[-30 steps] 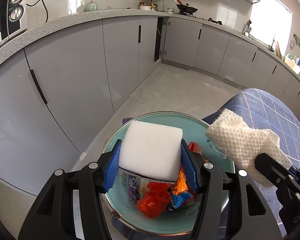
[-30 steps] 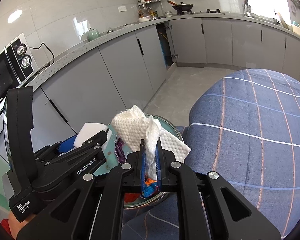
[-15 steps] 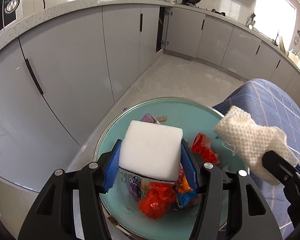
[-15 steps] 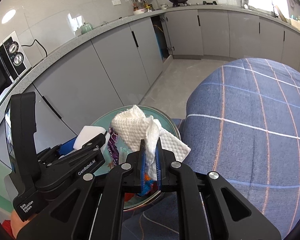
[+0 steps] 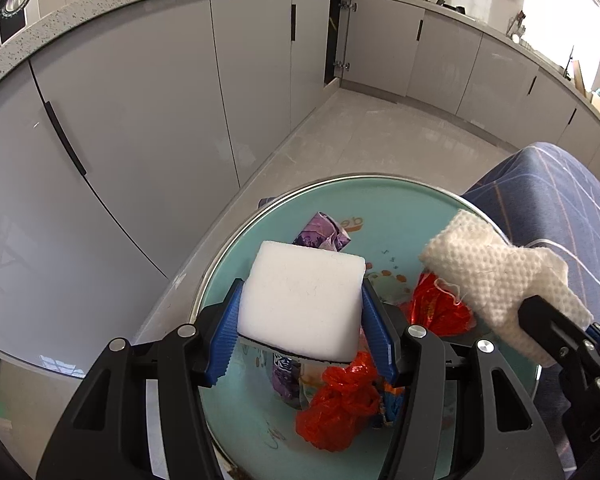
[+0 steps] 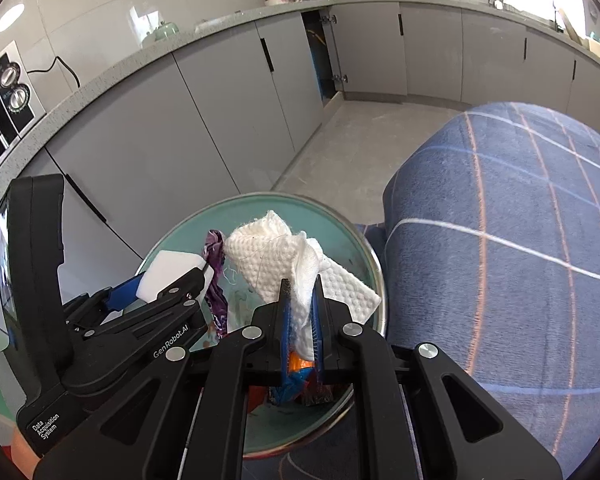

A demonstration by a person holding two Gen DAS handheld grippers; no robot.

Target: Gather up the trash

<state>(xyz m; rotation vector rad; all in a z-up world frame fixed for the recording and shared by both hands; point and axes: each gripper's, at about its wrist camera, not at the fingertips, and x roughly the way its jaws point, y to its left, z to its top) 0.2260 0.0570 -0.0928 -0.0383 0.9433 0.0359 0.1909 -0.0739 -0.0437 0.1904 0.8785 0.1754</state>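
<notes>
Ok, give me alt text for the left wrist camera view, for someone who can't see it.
The left hand-held gripper clamps a white foam block above a round teal bin holding red and purple wrappers. At right, the right hand-held gripper holds a crumpled white paper towel over the bin's rim, with grey kitchen cabinets behind.

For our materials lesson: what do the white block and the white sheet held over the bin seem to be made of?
White block: probably foam or sponge; matte, finely pitted faces, soft rounded edges.
White sheet: probably paper towel or nonwoven cloth; dimpled embossing, crumpled folds, loose fibres.
</notes>
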